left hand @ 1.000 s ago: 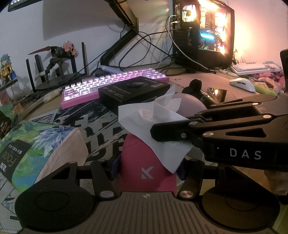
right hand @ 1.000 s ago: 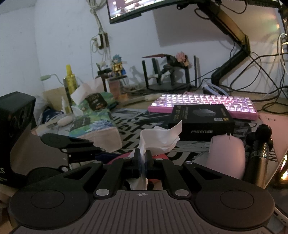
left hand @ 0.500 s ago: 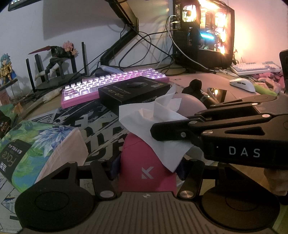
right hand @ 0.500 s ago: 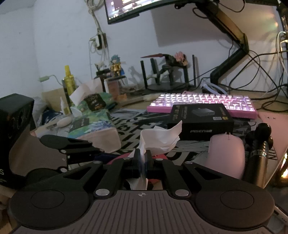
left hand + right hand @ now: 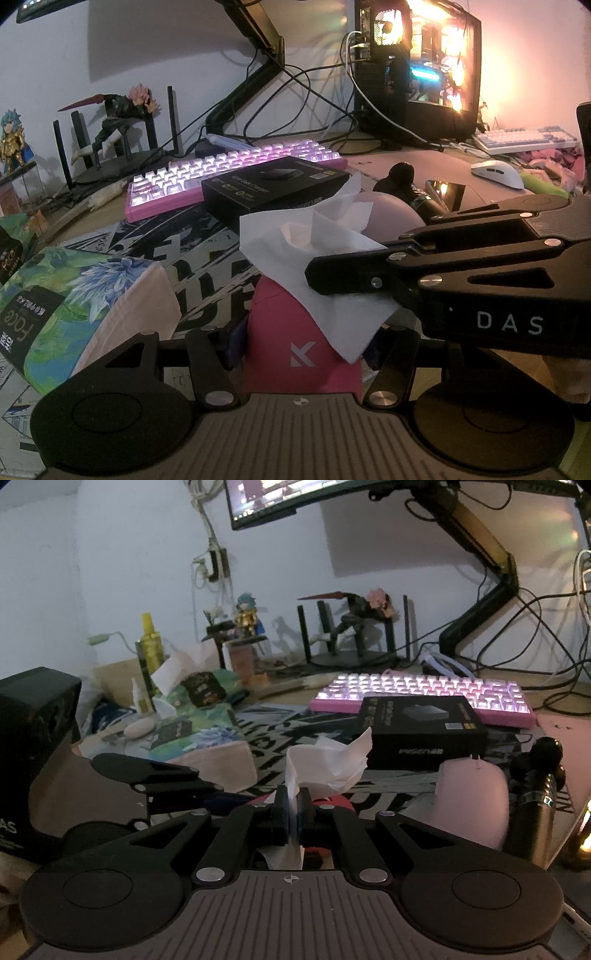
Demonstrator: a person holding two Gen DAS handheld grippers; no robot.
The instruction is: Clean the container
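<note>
While the left wrist view looks straight down its own fingers, the left gripper (image 5: 301, 343) is seen clamped on the pink container (image 5: 295, 343), one finger on each side wall, with the white "K" mark facing the camera. Only this view shows the container's body. A white tissue (image 5: 325, 258) lies draped over the container's top, and the right gripper (image 5: 314, 275) reaches in from the right side, its fingers pressed together on that tissue.

From the right wrist view, the right gripper (image 5: 293, 808) shows its pads closed tight on the tissue (image 5: 325, 760), which bunches upward just beyond the tips. Here the container (image 5: 332, 803) appears only as a red-pink sliver behind the pads, and the left gripper (image 5: 207, 786) enters from the left.

Beyond the right claw lie a black charger box (image 5: 421, 731) and a lit pink keyboard (image 5: 424, 694). Just right of it sits a pink mouse (image 5: 472, 801). Only the left view shows the lit computer case (image 5: 421, 66), far ahead and right.
</note>
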